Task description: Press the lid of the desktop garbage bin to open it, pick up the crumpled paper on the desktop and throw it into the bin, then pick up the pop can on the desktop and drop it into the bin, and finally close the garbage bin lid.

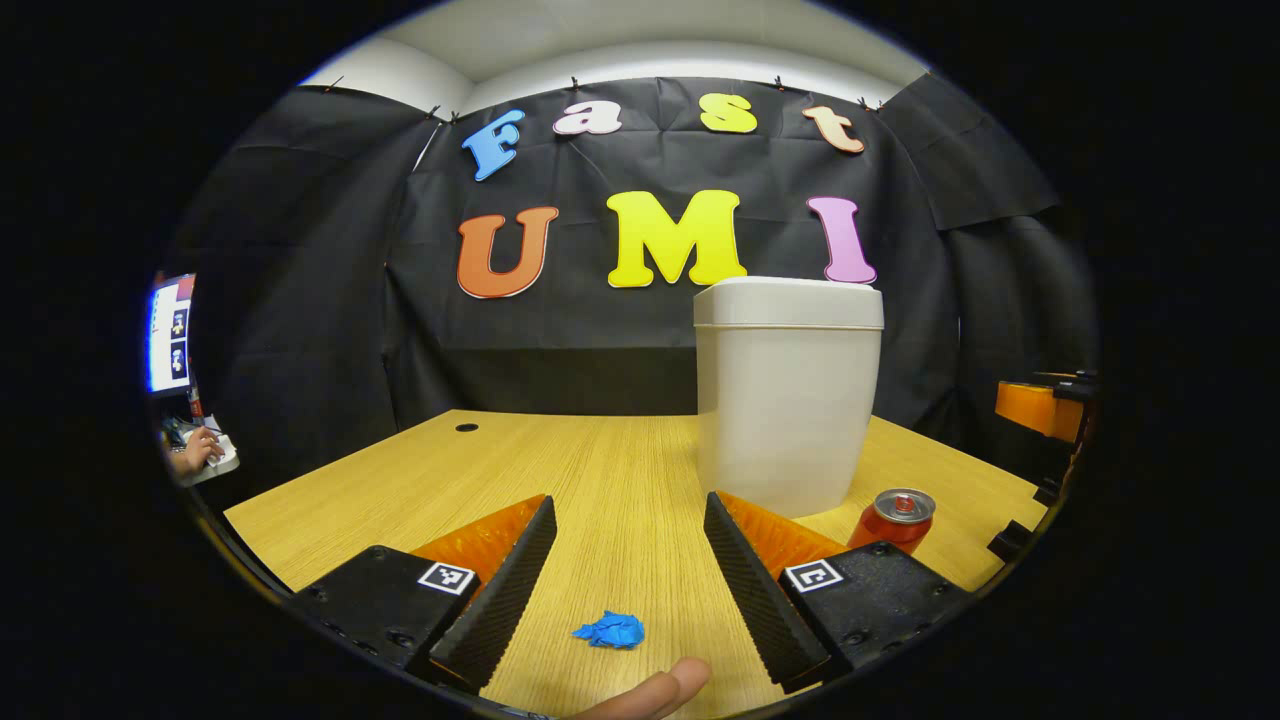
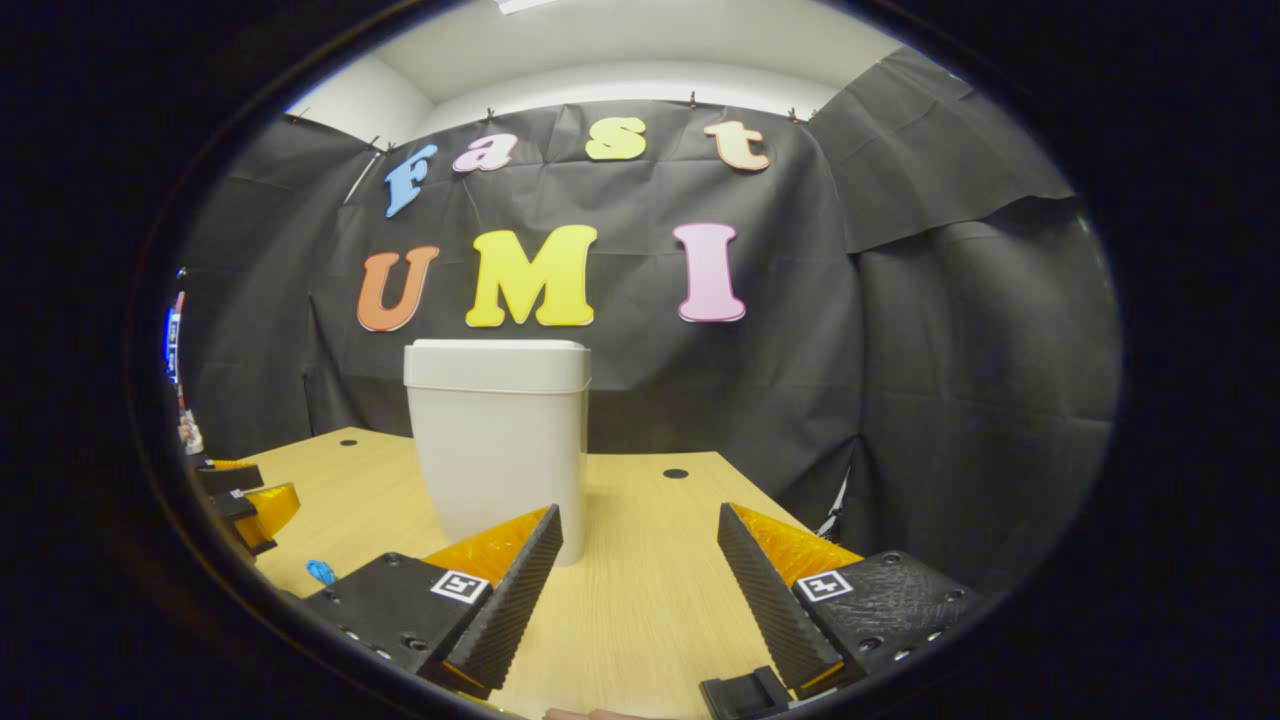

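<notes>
The left tongs (image 1: 630, 565) stand wide open and hold nothing; they hover low over the bench (image 1: 400, 490), with the crumpled paper (image 1: 609, 630) lying on the wood between and just ahead of the two fingers. A fingertip (image 1: 665, 690) of the person shows at the lower edge of the left gripper view. The right tongs (image 2: 640, 580) are likewise spread wide and empty, aimed past the right flank of the bin (image 2: 497, 440). The bin stands upright on the bench with its lid (image 2: 497, 362) down, so the first step, pressing the lid, appears not yet done. The pop can (image 1: 893, 517) stands upright just beside the bin's base, near the left tongs' right finger. Judged risks: gripping the paper before the lid is opened leaves nowhere to drop it; a press placed off-centre or sideways on the lid could tip or slide the light-looking bin, and it could knock the can over, since the can stands so close. The paper is small and low, so fingers closing too high may pass over it or flick it away.
</notes>
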{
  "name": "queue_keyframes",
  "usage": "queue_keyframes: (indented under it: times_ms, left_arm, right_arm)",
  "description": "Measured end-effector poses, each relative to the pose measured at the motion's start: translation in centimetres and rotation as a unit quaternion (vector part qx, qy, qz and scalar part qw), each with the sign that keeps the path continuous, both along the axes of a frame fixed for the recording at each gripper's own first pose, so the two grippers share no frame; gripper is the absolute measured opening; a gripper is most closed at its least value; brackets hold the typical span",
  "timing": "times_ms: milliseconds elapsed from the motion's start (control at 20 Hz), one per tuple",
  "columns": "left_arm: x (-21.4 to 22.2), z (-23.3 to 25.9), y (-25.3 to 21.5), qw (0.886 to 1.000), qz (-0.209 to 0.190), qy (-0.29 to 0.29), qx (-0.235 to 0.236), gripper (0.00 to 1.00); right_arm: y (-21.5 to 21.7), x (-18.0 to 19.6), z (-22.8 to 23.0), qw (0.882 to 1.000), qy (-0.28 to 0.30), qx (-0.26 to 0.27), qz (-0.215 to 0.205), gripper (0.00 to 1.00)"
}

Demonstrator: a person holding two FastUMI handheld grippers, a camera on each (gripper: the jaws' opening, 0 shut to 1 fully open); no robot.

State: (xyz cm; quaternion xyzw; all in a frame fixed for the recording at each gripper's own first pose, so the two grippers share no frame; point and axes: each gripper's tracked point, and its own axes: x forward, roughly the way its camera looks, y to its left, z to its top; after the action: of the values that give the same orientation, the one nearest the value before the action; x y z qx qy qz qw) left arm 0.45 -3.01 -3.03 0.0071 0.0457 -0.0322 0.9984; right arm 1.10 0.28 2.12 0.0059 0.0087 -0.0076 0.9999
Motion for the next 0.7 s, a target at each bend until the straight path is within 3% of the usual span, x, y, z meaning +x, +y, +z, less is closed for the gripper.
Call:
queue_keyframes:
  times_ms: [150,250,350,550,600,650,700]
  left_arm:
    - [-0.4,-0.2,0.0,1.0,-0.002,0.002,0.003,0.96]
    - [-0.4,-0.1,0.1,1.0,-0.001,0.003,0.003,0.96]
    - [-0.5,0.1,0.6,1.0,0.002,0.001,0.004,0.96]
    - [-0.3,0.3,1.6,1.0,0.01,0.004,-0.004,0.96]
    - [-0.3,0.3,2.0,1.0,0.012,0.005,-0.006,0.96]
    - [-0.2,0.2,2.3,1.0,0.013,0.005,-0.007,0.96]
    - [-0.1,0.2,2.6,1.0,0.014,0.006,-0.008,0.96]
  right_arm:
    - [0.4,1.3,1.7,1.0,-0.004,0.018,0.006,0.95]
    - [1.0,2.3,3.4,0.999,-0.009,0.031,0.018,0.9]
    - [1.1,3.4,5.2,0.999,-0.019,0.034,0.019,0.7]
    - [3.0,6.0,8.5,0.999,-0.027,0.015,0.035,0.39]
    - [3.9,6.7,9.6,0.998,-0.033,0.01,0.047,0.25]
    - [4.0,6.8,10.5,0.998,-0.034,0.005,0.043,0.22]
    - [4.3,8.2,11.0,0.998,-0.035,0.003,0.045,0.02]
